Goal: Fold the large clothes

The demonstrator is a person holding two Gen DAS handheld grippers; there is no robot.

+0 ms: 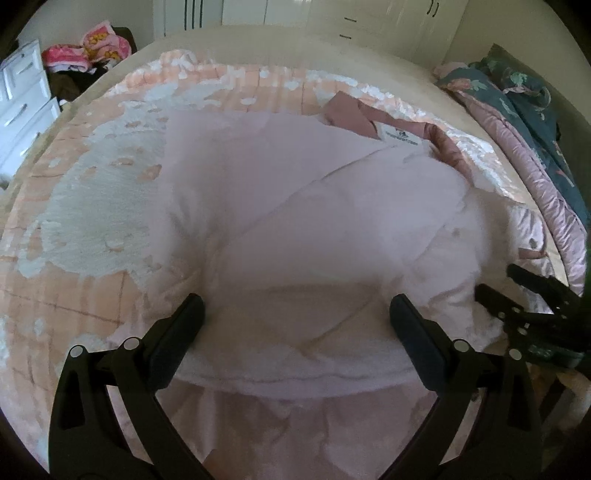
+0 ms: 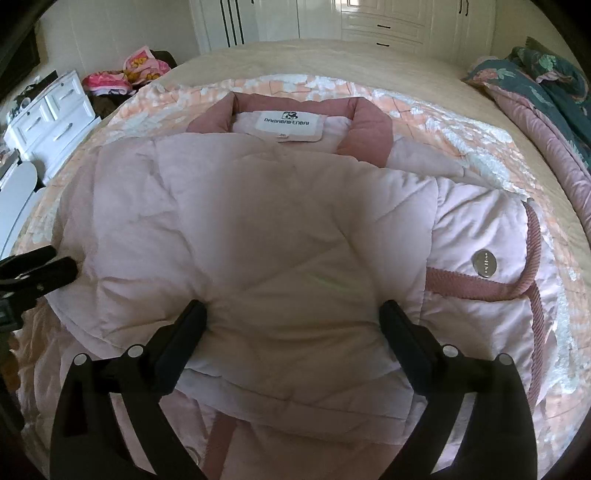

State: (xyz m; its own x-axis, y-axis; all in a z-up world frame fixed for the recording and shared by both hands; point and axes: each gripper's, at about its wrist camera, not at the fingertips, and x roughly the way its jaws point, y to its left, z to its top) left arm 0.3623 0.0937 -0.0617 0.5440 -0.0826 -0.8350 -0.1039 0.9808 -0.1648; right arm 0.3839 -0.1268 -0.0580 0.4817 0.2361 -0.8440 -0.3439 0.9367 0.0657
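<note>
Pale pink quilted jacket (image 2: 258, 221) lies folded — both tongs (image 1: 295, 317) (image 2: 293, 321) spread, released.

1. The jacket (image 2: 258, 229) lies on the blanket (image 2: 461, 147), which is spread over the bed (image 2: 295, 59).
2. Its collar (image 2: 365, 122) is at the far end, with the label (image 2: 288, 123) inside it.
3. The left hand-held gripper (image 1: 295, 314) and the right hand-held gripper (image 2: 293, 317) both hang over the jacket's near edge, side by side.
4. A quilt (image 2: 546, 96) is heaped on the bed's right side.
5. A dresser (image 2: 51, 118) stands left of the bed, with wardrobes (image 2: 369, 22) behind it.
</note>
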